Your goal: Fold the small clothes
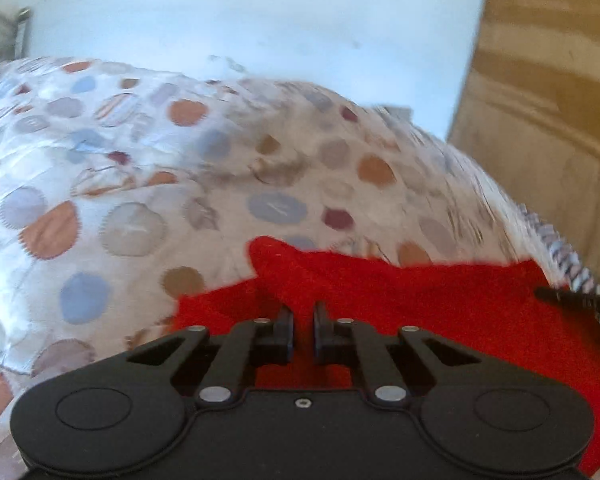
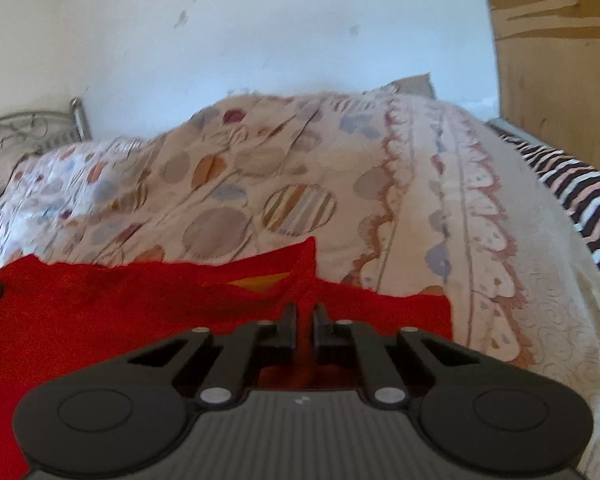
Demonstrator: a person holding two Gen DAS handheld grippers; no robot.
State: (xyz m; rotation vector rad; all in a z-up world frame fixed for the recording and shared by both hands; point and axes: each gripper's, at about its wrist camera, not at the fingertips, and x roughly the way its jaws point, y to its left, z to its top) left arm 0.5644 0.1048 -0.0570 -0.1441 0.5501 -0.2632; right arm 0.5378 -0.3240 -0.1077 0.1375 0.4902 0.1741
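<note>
A small red garment [image 1: 420, 300] lies on a dotted bedspread [image 1: 140, 180]. In the left wrist view my left gripper [image 1: 304, 314] is shut on the garment's near edge, and a red fold rises just beyond the fingertips. A dark piece of the other gripper [image 1: 572, 298] shows at the right edge of the cloth. In the right wrist view the red garment [image 2: 120, 300] spreads to the left. My right gripper [image 2: 304, 314] is shut on its edge, with a red corner standing up ahead of the fingers. A yellow patch [image 2: 264, 282] shows in a fold.
The bed runs back to a white wall [image 2: 260, 40]. A metal bed frame [image 2: 28, 132] stands at the far left. A wooden cupboard [image 2: 560, 60] rises on the right. A striped cloth [image 2: 580, 192] lies along the bed's right side.
</note>
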